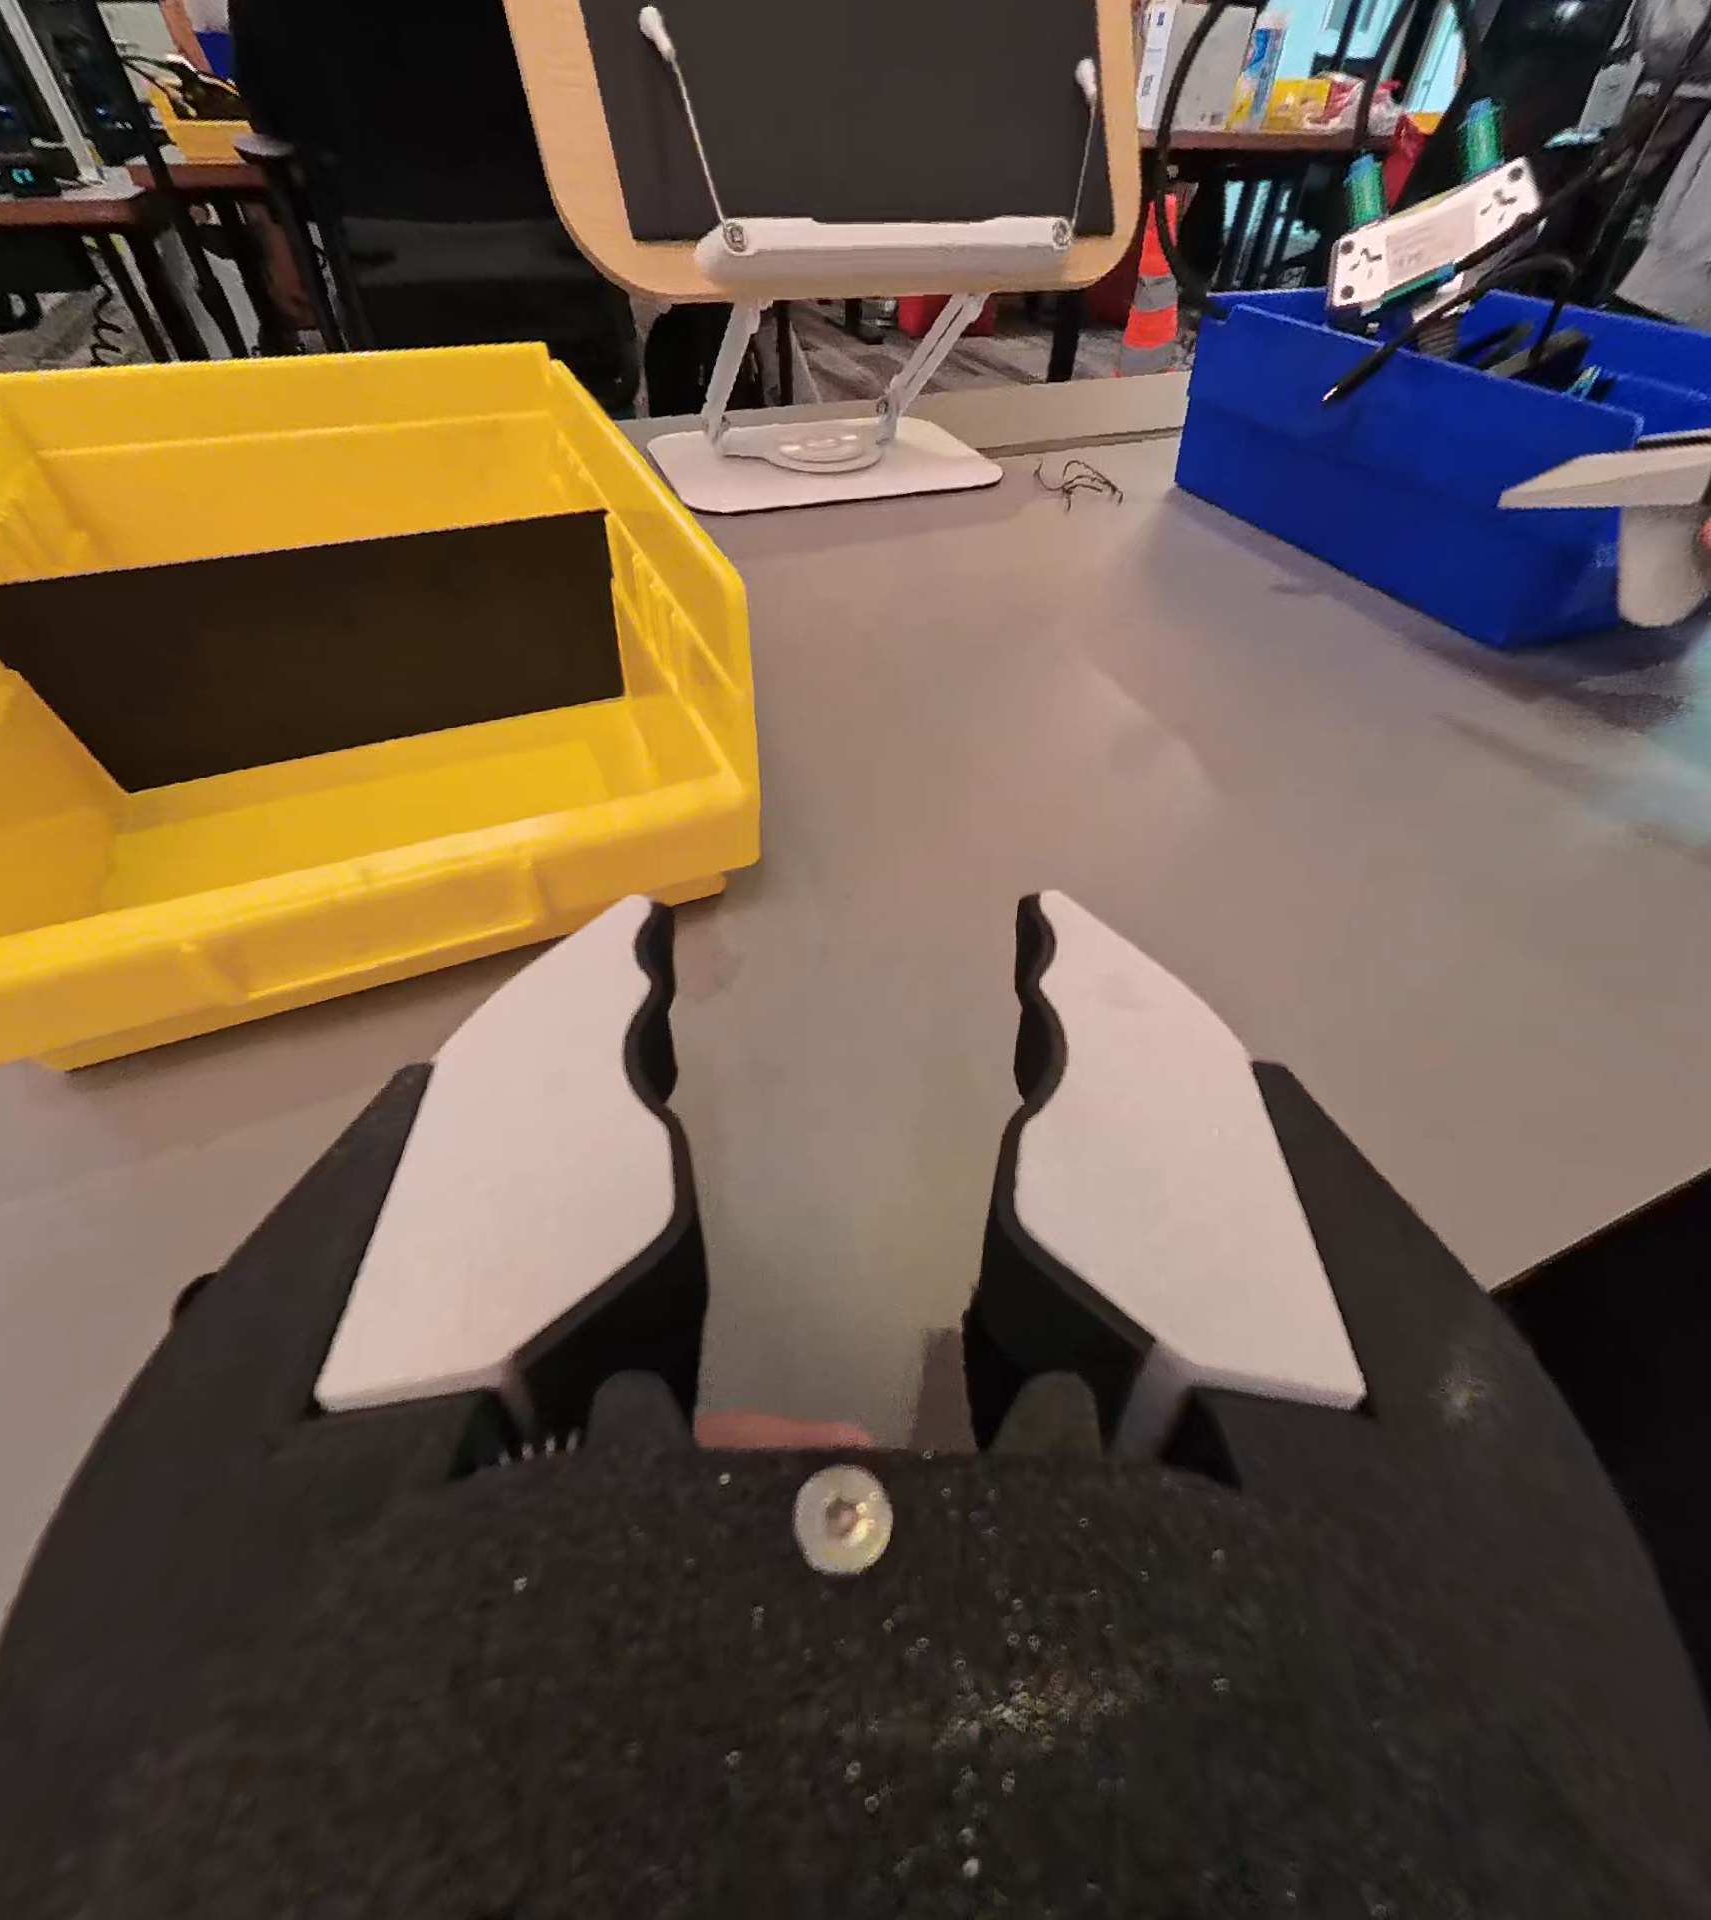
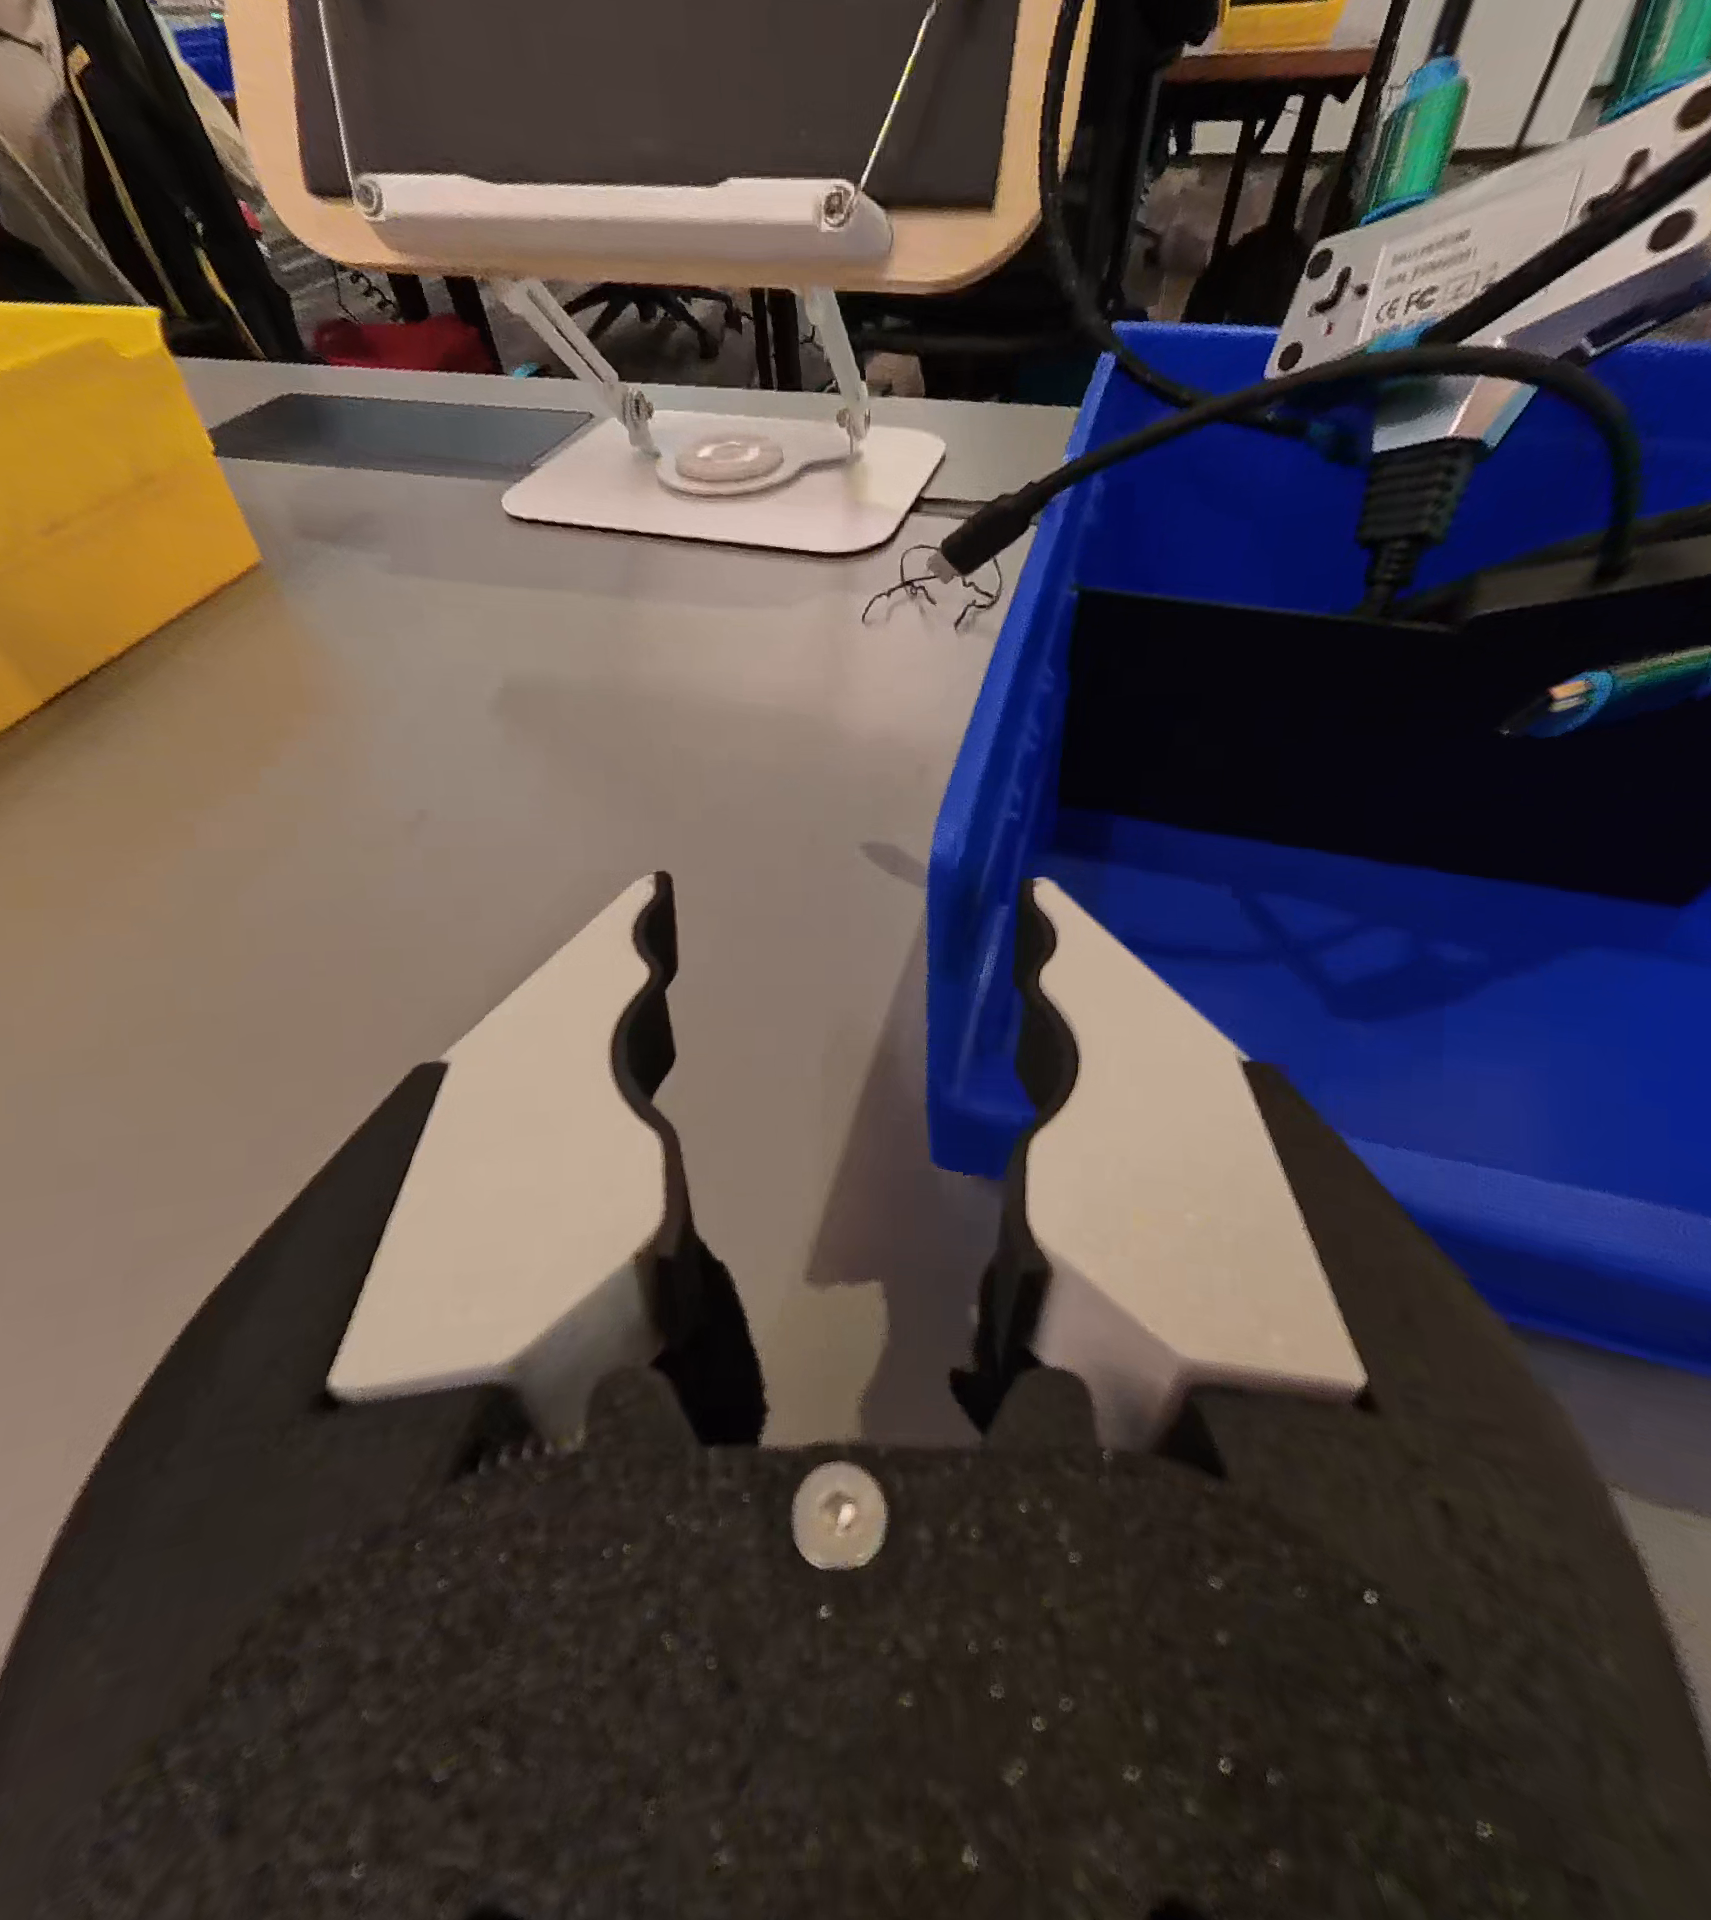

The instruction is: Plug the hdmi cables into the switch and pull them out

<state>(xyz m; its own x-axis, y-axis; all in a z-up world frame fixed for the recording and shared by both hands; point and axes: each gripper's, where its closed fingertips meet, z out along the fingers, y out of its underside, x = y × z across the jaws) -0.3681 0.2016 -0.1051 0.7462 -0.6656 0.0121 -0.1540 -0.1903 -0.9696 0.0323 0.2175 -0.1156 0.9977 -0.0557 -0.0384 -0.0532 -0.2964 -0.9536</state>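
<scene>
The switch (image 2: 1516, 239), a silver box, hangs tilted above the far part of the blue bin (image 2: 996, 935). Green-blue plugs (image 2: 1412, 125) sit in its upper side and black cables run from it. What holds it up is hidden. A black cable's small plug (image 2: 976, 540) hangs over the bin's left wall. A loose blue-green plug (image 2: 1620, 691) lies inside near a black box (image 2: 1661, 582). My right gripper (image 2: 848, 885) is open and empty at the bin's near left corner. My left gripper (image 1: 843, 904) is open and empty over the grey table (image 1: 1142, 831), far from the switch (image 1: 1433, 244).
A yellow bin (image 1: 311, 935) with a black divider stands at the left. A tablet stand (image 1: 830, 457) stands at the far middle, with a tangle of black thread (image 1: 1079, 483) near it. One right gripper finger (image 1: 1640, 478) and a hand show beside the blue bin (image 1: 1402, 499). The table's edge (image 1: 1609, 1226) runs at the right. The grippers' ends are close to 40 cm from one another. The loose blue-green plug (image 2: 1620, 691) is closer to my right gripper, around 12 cm from its tips; the left tips are 55 cm off.
</scene>
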